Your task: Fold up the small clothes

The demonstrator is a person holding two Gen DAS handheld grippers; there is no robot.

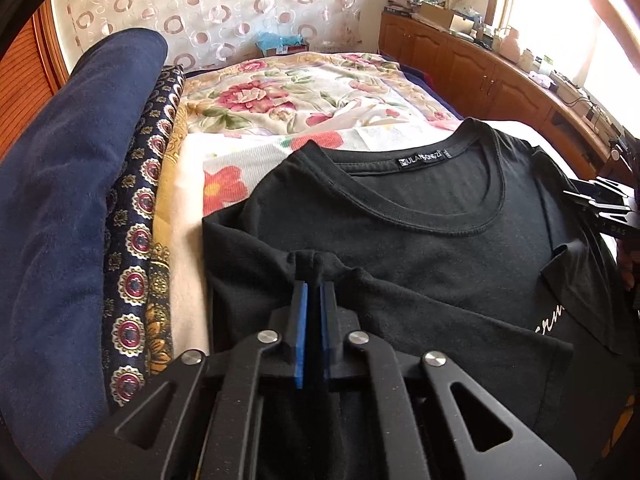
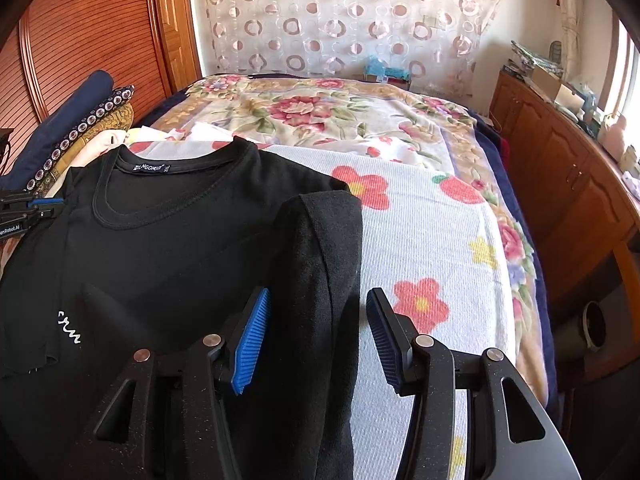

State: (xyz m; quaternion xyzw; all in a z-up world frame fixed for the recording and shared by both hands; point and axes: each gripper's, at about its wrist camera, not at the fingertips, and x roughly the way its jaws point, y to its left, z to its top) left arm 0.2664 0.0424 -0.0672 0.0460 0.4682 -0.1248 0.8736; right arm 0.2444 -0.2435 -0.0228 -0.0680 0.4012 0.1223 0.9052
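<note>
1. Location: a black T-shirt (image 1: 420, 240) is laid front-up on the bed (image 2: 432, 240), over a white flowered cover, toward the bed's near edge. The collar and its label are turned toward the far edge. A stack of folded fabrics (image 1: 132, 208) sits just beside the shirt along the bed's left edge.

2. Left gripper (image 1: 314, 280): the fingers (image 1: 301, 320) are clenched on a pinch of black cloth at the shirt's left side; a small ridge of fabric is raised between the blue pads.

3. Right gripper (image 2: 318, 320): the fingers (image 2: 250, 332) are released and stand apart. The shirt's right side, already turned over on itself, lies between them; the pads are not seen pressing on it.

4. Handling, judged: the shirt is taken to be light, soft knit with no stiffness. It is expected to drape and sag from any hold, and to crease wherever it is pinched. Breakage is not a concern. The ribbed pads should hold cloth well; slip is thought unlikely unless only one thin layer is caught.

5. Where to take hold, judged: seams and doubled edges (shoulder, sleeve hem, side fold) are preferred, since several layers are gathered there and the pull is spread. A matching hold on each side is advised, so that the panel is lifted evenly and not dragged skew across the cover.
</note>
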